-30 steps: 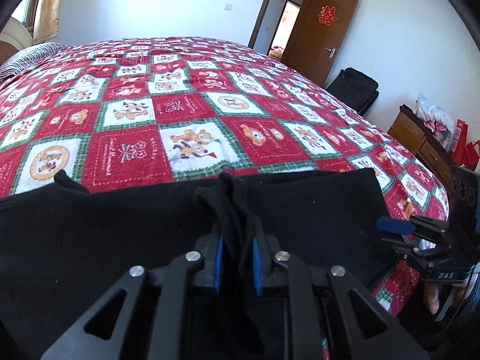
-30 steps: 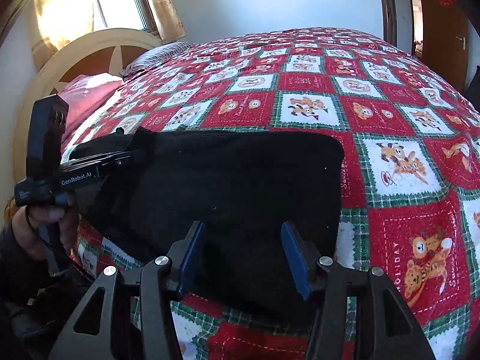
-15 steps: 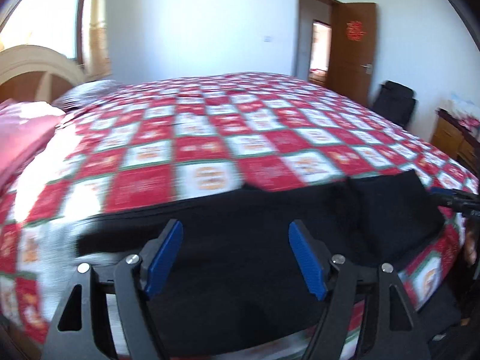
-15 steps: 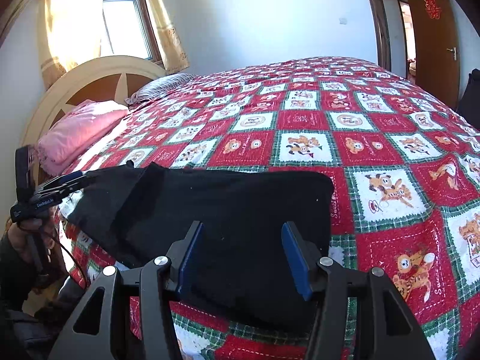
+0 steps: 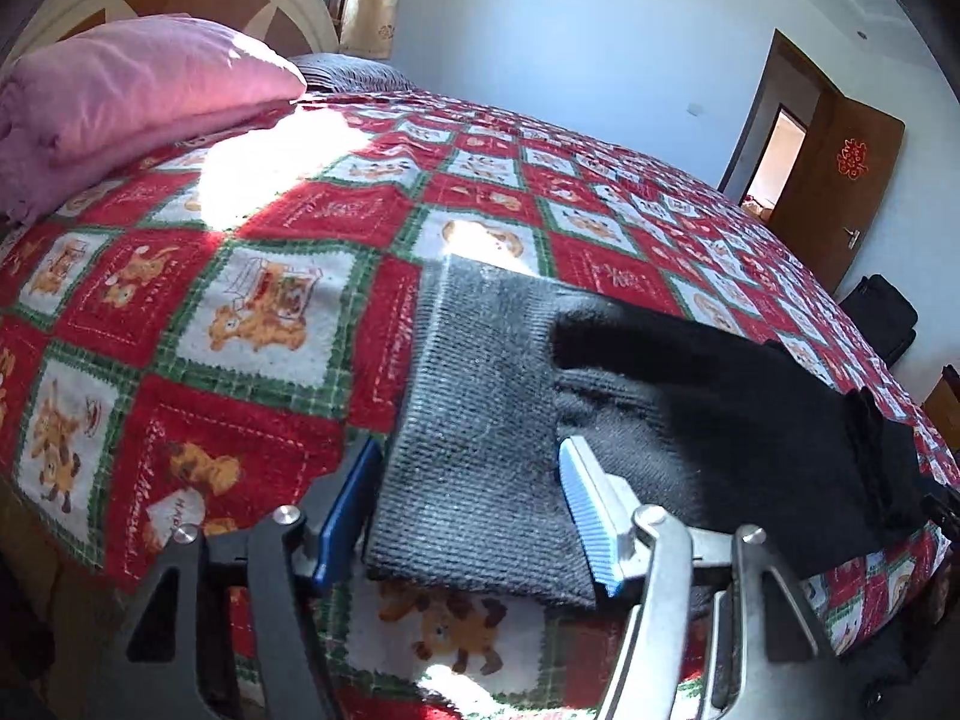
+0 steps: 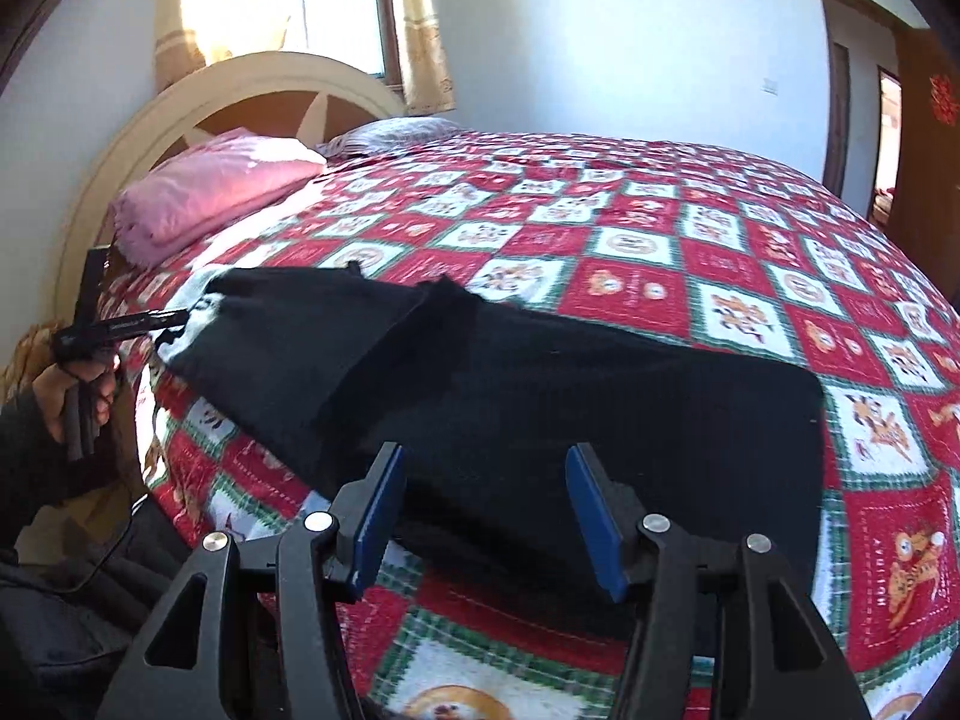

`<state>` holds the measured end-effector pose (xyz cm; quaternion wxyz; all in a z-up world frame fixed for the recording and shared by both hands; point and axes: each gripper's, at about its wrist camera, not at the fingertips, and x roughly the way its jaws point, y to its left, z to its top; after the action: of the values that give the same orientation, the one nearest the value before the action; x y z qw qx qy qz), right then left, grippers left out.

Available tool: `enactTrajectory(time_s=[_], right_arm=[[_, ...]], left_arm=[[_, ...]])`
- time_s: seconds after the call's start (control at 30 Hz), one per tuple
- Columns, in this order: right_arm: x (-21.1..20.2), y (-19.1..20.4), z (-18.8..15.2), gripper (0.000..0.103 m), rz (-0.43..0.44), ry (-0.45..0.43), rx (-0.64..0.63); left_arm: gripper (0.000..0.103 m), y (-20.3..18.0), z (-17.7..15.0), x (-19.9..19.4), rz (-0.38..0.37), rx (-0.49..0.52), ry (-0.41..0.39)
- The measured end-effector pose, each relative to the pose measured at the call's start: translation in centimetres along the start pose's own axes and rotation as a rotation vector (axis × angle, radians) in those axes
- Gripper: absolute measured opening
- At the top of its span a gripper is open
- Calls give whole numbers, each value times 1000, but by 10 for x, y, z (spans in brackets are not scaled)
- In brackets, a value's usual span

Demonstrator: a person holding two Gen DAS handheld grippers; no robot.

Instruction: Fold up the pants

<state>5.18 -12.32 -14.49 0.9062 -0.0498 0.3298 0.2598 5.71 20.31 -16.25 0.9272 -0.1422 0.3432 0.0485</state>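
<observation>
Left wrist view: black pants (image 5: 690, 396) lie flat on the quilt (image 5: 198, 276), ribbed cuff between open jaws.

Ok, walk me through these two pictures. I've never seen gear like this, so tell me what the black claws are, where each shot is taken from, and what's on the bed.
There is no robot here. A person holds a handheld two-finger gripper in each hand, and each one carries a wide-angle camera that looks out along its fingers.

The left gripper fills the bottom of its own picture, and its blue pads sit open on either side of the ribbed cuff end of the black pants. The right gripper shows the same way in the other picture, open above the pants' other end, holding nothing. That picture also catches the left gripper from outside, at the far left.

The pants lie along the near edge of a red patchwork blanket. A pink pillow sits by the headboard.
</observation>
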Motion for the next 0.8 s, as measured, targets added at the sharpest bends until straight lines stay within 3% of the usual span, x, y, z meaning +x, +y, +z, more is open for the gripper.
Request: enactTrajectory(time_s=[0.07,0.13,0.23,0.33,0.43,0.57,0.7,0.8], right_arm=[[4,10,-1,57,4,8,-21],[9,17,-1,57,7,17,-29],[14,25,-2,57,6,26,-43],[17,30,-4,57,1,38,-62],[19,30,-6,57,-8,47,-65],[20,27,-6,57,-11,53,-50],[20,26,-7,57,-18,54,-45],[21,25,-8,57,-21,55,-43]], left_arm=[[63,-2,-1,-2,-1,10,-6],[54,-1,1,-5,3,1,-4],[47,0,4,-10,9,-3,-17],[47,-2,2,-8,27,7,-18],[59,5,-2,0,4,-34,-11],[59,4,-4,0,-4,-17,-15],[35,1,2,-13,-28,-6,-30],[33,-4,6,-17,-43,16,-42]])
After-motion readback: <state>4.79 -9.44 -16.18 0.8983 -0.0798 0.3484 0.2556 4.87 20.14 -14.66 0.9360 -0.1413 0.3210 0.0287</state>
